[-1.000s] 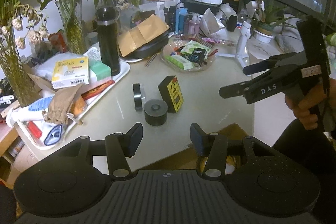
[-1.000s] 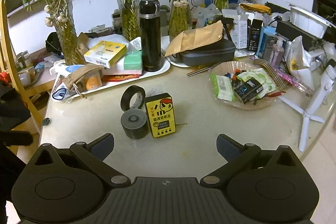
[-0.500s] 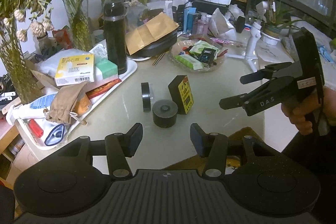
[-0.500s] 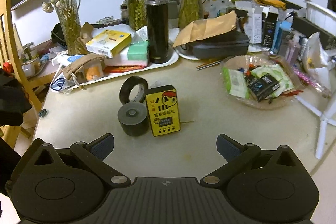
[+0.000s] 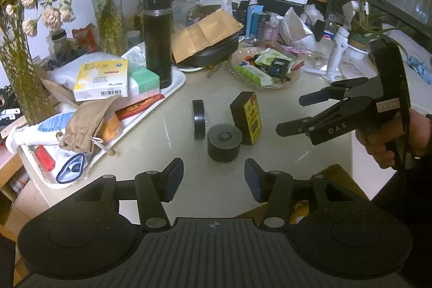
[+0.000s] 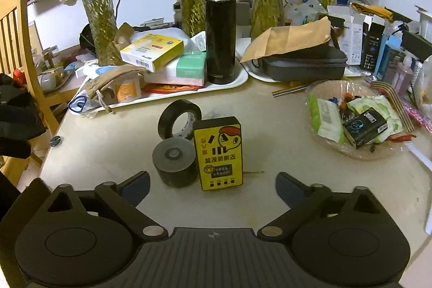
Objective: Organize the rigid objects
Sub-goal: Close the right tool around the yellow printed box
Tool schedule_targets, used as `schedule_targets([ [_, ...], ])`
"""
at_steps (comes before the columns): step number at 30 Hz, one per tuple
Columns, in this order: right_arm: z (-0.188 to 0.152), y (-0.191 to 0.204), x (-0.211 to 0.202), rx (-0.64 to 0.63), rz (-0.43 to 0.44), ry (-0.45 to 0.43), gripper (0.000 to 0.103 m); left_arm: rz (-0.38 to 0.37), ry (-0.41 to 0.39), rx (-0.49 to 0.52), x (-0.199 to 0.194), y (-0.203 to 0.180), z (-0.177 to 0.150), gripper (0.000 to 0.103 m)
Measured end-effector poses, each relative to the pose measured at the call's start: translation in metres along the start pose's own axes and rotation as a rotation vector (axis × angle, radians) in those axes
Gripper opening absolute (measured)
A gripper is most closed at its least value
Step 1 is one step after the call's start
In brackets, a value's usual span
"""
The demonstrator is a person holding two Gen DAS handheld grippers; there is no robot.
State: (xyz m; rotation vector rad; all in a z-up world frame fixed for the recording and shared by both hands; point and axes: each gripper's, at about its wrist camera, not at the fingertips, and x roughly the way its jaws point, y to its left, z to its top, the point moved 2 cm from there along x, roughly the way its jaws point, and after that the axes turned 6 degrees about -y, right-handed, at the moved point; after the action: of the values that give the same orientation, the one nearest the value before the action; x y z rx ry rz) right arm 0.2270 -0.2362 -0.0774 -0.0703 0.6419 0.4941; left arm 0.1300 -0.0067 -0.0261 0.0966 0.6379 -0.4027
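Observation:
A yellow-faced black box [image 6: 219, 153] stands upright on the round table, also in the left wrist view [image 5: 247, 117]. A squat dark cylinder [image 6: 175, 161] [image 5: 224, 142] sits beside it. A black tape roll [image 6: 179, 119] [image 5: 199, 119] stands on edge behind them. My left gripper [image 5: 213, 178] is open and empty, just short of the cylinder. My right gripper [image 6: 213, 186] is wide open and empty, facing the box and cylinder; it also shows in the left wrist view [image 5: 293, 112], to the right of the box.
A white tray [image 6: 240, 77] at the back left holds a black flask [image 6: 220, 30], boxes and a cloth pouch [image 6: 113, 80]. A clear dish [image 6: 318, 142] of packets sits right. A dark case [image 6: 305, 62], vases and a phone tripod [image 5: 336, 56] crowd the back.
Both grippers have moved closer to the box, cylinder and tape roll, which now look larger. Both grippers stay open. The objects have not moved.

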Motion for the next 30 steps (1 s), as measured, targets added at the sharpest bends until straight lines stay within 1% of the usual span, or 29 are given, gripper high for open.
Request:
schedule_targets([
  [3,0.0,-0.003,0.009,0.007,0.009,0.004,0.094,0.004,0.007,-0.006,0.005,0.004,-0.002,0.049],
  [7,-0.001,-0.002,0.022,-0.013,0.019,0.007,0.087,0.009,0.019,-0.023,0.013,0.011,-0.004,0.049],
  [11,-0.001,-0.003,0.036,-0.026,0.019,0.0,0.082,0.01,0.027,-0.04,0.017,0.017,-0.005,0.049],
  [18,0.002,-0.006,0.056,-0.029,0.022,-0.012,0.078,-0.005,0.039,-0.074,0.022,0.022,-0.005,0.049],
  [21,0.002,-0.008,0.06,-0.022,0.029,-0.017,0.074,-0.004,0.038,-0.073,0.024,0.023,-0.004,0.049],
  [24,0.001,-0.009,0.066,-0.017,0.035,-0.018,0.073,-0.004,0.039,-0.073,0.025,0.023,-0.003,0.049],
  [27,0.001,-0.01,0.071,-0.013,0.043,-0.018,0.066,-0.004,0.039,-0.075,0.027,0.024,-0.001,0.049],
  [29,0.001,-0.009,0.075,-0.016,0.04,-0.014,0.059,-0.001,0.039,-0.077,0.029,0.026,0.001,0.049],
  [30,0.001,-0.009,0.076,-0.02,0.034,-0.014,0.058,0.0,0.039,-0.078,0.031,0.027,0.002,0.049],
])
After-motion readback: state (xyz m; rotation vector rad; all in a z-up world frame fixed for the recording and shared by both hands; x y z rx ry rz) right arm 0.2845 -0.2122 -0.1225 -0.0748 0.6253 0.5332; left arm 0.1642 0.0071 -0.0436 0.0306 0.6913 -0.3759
